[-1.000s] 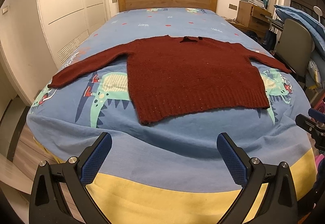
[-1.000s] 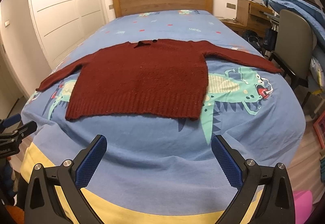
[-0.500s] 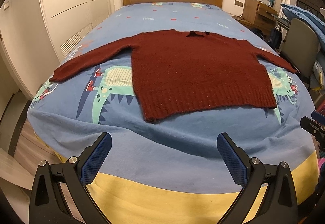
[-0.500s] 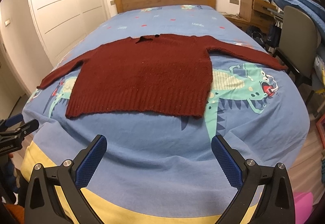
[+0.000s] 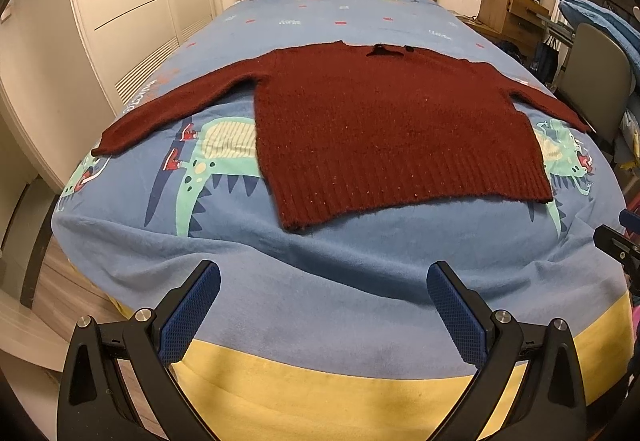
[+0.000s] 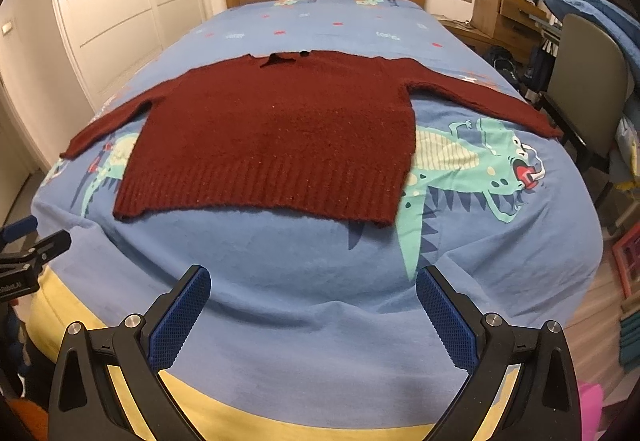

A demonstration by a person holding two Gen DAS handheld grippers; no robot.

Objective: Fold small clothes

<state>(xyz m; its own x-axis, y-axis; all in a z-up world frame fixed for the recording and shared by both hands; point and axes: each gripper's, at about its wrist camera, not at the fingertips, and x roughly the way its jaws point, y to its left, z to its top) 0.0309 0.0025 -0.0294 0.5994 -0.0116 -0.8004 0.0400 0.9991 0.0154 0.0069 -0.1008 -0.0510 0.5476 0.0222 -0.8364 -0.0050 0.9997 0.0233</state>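
I see the dark red sweater [image 5: 384,129] lying flat on the bed [image 5: 320,281] ahead of both grippers, sleeves spread sideways. My left gripper [image 5: 323,291] and right gripper [image 6: 313,293] hang spread wide, empty, short of its hem.

The sweater [image 5: 384,129] hides the middle of the dinosaur print [image 5: 216,161] on the bed. Beside the bed, the right gripper [image 5: 624,245] is cut off at the left view's edge, and the left gripper [image 6: 28,253] at the right view's.
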